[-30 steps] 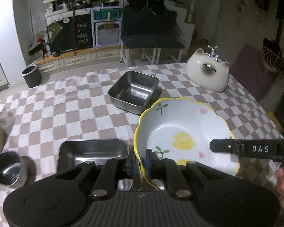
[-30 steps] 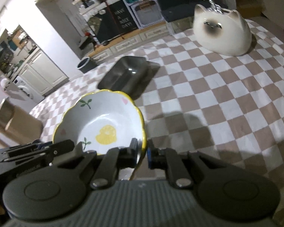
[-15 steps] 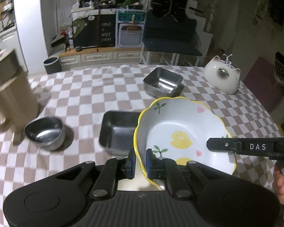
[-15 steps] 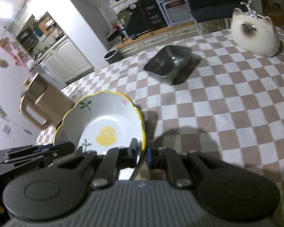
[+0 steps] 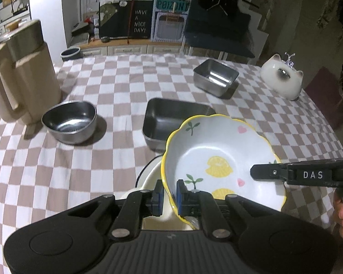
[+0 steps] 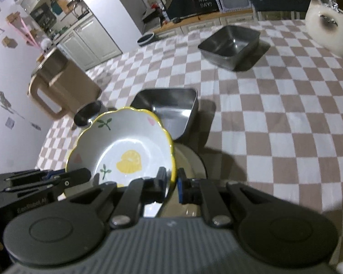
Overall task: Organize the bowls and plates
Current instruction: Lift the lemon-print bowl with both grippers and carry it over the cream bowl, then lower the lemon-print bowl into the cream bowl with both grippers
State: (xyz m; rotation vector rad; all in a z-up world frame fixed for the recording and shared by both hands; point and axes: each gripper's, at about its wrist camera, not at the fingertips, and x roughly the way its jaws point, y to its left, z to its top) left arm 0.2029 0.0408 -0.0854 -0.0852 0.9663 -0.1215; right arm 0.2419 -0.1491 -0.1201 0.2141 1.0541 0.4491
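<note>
Flowered bowl (image 5: 219,159) is pinched by opposite rims, left gripper (image 5: 169,196) and right gripper (image 6: 171,185) both clamped, likely for stacking onto cream bowl (image 6: 189,159).

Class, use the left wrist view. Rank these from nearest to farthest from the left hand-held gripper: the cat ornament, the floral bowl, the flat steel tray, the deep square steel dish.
1. Floral bowl: its rim is clamped in the left hand-held gripper.
2. Flat steel tray: just behind the bowl, mid-table.
3. Deep square steel dish: farther back, right of centre.
4. Cat ornament: far right edge.
</note>
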